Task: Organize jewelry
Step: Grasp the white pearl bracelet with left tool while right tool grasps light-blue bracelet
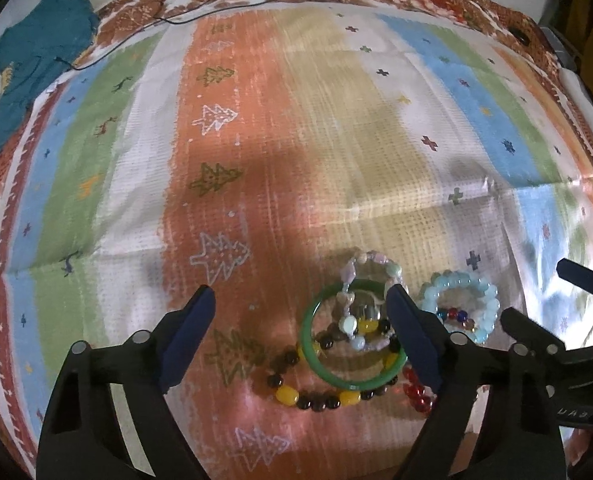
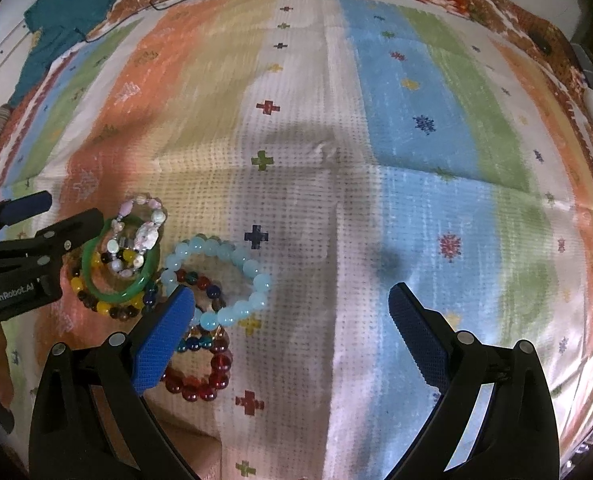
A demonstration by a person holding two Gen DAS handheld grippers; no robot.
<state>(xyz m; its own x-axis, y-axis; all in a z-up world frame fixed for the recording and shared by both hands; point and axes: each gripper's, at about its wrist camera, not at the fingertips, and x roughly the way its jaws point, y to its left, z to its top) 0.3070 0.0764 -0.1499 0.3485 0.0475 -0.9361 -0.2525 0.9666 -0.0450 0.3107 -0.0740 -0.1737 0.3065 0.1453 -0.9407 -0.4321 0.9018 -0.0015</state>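
- Left wrist view: the left gripper [image 1: 296,312] stands with its jaws wide apart and grips nothing; its right-hand finger [image 1: 410,340] lies in front of the green bangle [image 1: 316,364], whether touching cannot be told.
- Same view: a black-and-yellow bead bracelet [image 1: 296,396] runs under the bangle, and a pale pastel bead bracelet [image 1: 370,264] rests across the bangle's far side.
- Same view: the red bead bracelet [image 1: 418,398] shows only as a short arc beside that finger; the light blue bead bracelet [image 1: 462,280] sits to the right, with a multicoloured bead bracelet [image 1: 454,315] inside its ring.
- Right wrist view: the right gripper [image 2: 292,300] is also wide open and empty, above the striped cloth [image 2: 396,120].
- Only this view shows the whole red bead ring and the left gripper from the side, over the bangle.
- Both views: a teal garment [image 1: 36,52] lies at the far left corner.
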